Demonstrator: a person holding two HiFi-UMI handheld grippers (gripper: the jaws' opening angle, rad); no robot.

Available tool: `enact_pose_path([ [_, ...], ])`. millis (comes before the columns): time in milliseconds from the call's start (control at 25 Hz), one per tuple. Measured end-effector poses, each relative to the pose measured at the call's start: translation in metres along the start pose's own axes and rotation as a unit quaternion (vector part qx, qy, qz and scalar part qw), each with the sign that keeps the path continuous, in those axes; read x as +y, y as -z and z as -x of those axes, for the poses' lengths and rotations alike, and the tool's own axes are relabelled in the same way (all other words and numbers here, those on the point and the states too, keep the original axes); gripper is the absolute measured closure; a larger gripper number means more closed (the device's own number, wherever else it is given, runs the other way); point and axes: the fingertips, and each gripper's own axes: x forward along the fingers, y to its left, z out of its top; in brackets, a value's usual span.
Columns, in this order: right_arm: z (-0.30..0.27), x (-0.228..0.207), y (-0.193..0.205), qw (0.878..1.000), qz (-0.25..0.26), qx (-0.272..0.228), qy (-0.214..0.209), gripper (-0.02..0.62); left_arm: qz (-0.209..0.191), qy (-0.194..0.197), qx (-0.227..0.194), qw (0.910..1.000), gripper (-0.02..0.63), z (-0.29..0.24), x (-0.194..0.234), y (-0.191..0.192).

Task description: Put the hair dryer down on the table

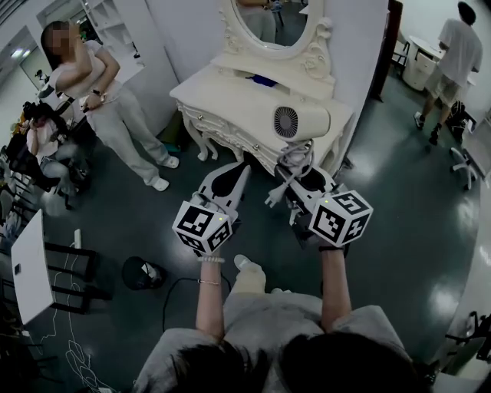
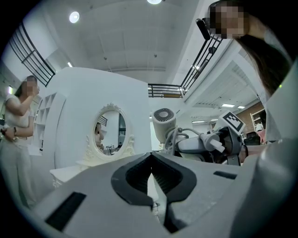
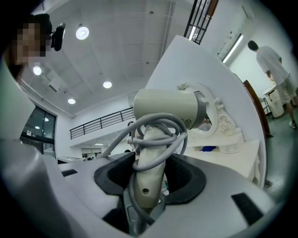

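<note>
A cream hair dryer [image 1: 299, 121] with its grey cord wound round the handle is held upright, its rear grille facing me, over the near right part of the white dressing table [image 1: 222, 96]. My right gripper [image 1: 301, 181] is shut on the handle; the right gripper view shows the hair dryer [image 3: 167, 109] rising from between the jaws of that gripper [image 3: 149, 172], with the plug dangling. To its left, my left gripper [image 1: 239, 175] is shut and empty, pointing at the table's front edge. In its own view the left gripper [image 2: 150, 160] sees the hair dryer [image 2: 164, 122] at the right.
An oval mirror [image 1: 268, 19] stands at the back of the table. A person in white [image 1: 107, 100] stands to the left, another [image 1: 453, 54] at the far right. A black round object [image 1: 142, 272] and cables lie on the floor; a white desk [image 1: 31, 265] is at left.
</note>
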Motion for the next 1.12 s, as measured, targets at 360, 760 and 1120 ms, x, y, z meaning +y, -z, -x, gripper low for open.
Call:
enact_pose_path([
  [360,-0.037,-0.037,-0.005,1.000,-0.013,0.018,0.006,0.400,0.016,-0.012,0.008,0.9998,0.601,-0.025,0.033,0.013],
  [760,-0.120,-0.069,-0.009,0.999,-0.028,0.014,0.026,0.400,0.021,0.009,-0.002,0.9997,0.601,-0.061,0.121,0.017],
  [1120,-0.193,-0.101,-0.009,0.997,-0.039,0.016,0.067,0.400,0.031,0.041,0.002,0.9987,0.601,-0.098,0.201,0.025],
])
